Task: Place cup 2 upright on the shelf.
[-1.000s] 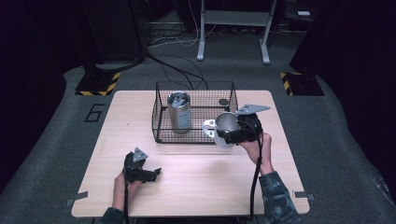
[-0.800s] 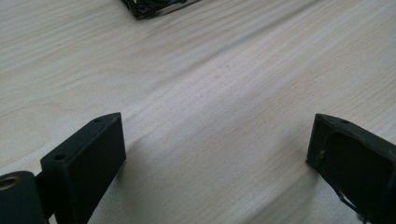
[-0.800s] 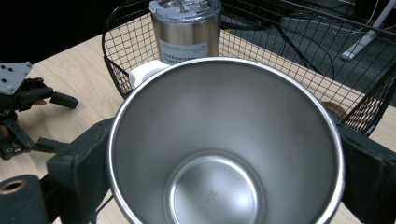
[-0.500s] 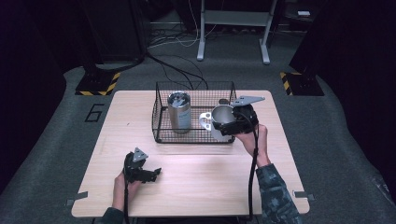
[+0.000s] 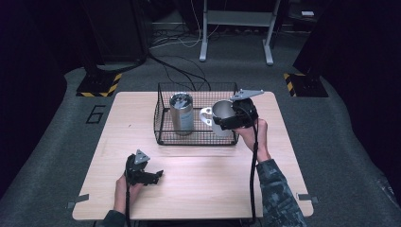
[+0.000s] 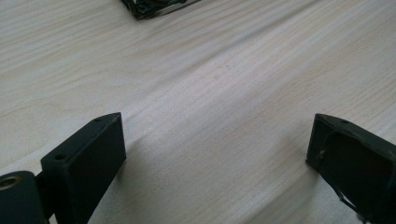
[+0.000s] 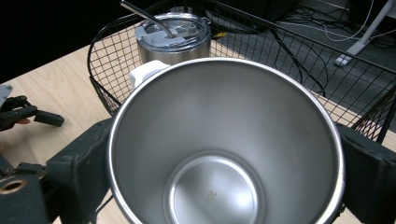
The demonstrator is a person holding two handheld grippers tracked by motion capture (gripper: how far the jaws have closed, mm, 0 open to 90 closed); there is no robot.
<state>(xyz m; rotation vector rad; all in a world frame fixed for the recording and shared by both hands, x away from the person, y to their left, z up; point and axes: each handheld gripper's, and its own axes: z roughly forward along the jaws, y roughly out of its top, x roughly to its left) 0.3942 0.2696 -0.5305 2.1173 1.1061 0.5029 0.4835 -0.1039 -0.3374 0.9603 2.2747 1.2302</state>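
Observation:
My right gripper (image 5: 226, 119) is shut on a steel mug (image 5: 221, 112) with a white handle (image 5: 205, 115), held over the right part of a black wire basket (image 5: 161, 130). In the right gripper view the mug's open mouth (image 7: 224, 140) sits between both jaws. A lidded steel tumbler (image 5: 181, 112) with a straw stands upright in the basket's left part; it appears beyond the mug as the tumbler (image 7: 172, 35). My left gripper (image 5: 155, 175) rests open on the wooden table (image 5: 208, 175) near the front left, its fingers (image 6: 88, 158) wide apart over bare wood.
The basket (image 7: 289, 51) stands at the back middle of the table. Past the table's far edge lie floor cables (image 5: 179, 71), a metal stand's legs (image 5: 236, 33) and yellow-black striped blocks (image 5: 99, 85). A "6" mark (image 5: 96, 113) is on the floor at left.
My right gripper has carried the mug up and toward the far side, from the basket's front right corner to over its right part. The left gripper has stayed put.

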